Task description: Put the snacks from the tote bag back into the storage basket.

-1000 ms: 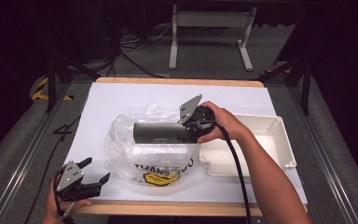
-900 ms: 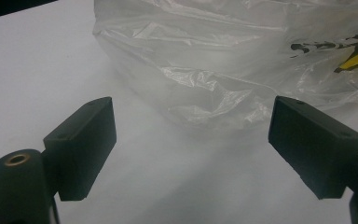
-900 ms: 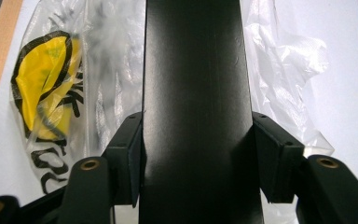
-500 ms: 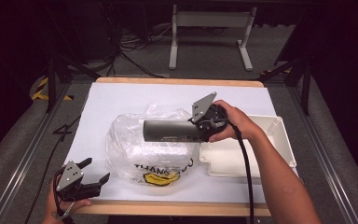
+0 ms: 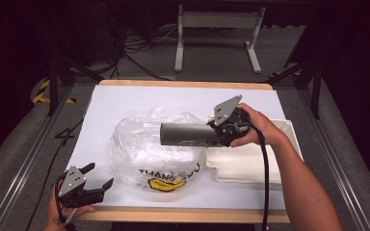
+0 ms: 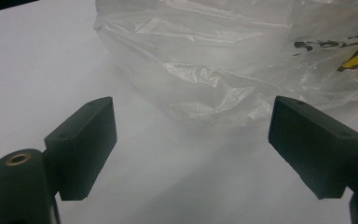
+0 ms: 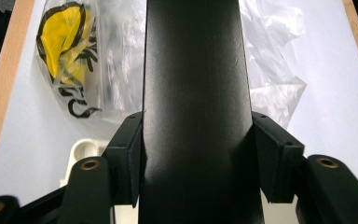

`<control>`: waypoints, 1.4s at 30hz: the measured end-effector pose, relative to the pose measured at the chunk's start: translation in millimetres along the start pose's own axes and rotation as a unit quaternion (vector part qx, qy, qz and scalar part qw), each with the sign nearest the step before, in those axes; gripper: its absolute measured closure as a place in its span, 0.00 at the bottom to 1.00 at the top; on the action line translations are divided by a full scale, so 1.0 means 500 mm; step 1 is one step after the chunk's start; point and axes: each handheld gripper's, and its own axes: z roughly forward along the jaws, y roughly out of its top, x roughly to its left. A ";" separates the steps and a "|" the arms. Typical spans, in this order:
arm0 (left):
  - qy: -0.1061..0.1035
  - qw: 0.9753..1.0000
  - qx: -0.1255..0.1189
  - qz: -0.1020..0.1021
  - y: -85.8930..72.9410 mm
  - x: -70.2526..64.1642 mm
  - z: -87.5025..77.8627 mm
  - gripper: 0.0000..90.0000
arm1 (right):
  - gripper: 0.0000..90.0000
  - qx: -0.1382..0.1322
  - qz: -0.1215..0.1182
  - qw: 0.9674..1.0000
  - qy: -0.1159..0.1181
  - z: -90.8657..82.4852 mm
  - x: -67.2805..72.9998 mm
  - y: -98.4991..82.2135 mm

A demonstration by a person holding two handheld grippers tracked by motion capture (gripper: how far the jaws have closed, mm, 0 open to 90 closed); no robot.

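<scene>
Two grippers, right gripper (image 5: 211, 134) pinching dark grey tube (image 5: 185, 134) level over clear plastic bag (image 5: 149, 151), beside white tray (image 5: 250, 166), left gripper (image 5: 99, 177) spread wide, empty, near table's (image 5: 125, 101) front edge.

Black gripper (image 5: 103, 185) jaws, grey three-cornered plates, black cables, bare forearms

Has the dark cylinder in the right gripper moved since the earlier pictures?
Yes. The dark cylinder, clamped in the right gripper, has shifted rightward, off the plastic bag and toward the white tray.
</scene>
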 end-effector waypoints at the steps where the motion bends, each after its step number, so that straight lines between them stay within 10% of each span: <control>1: 0.000 1.000 -0.001 0.000 0.001 0.000 0.000 0.19 | 0.48 0.002 0.002 1.000 -0.002 -0.004 0.001 -0.004; 42: 0.000 1.000 -0.008 -0.017 -0.003 0.014 -0.004 0.19 | 0.48 0.019 0.046 0.999 -0.022 -0.118 0.021 -0.177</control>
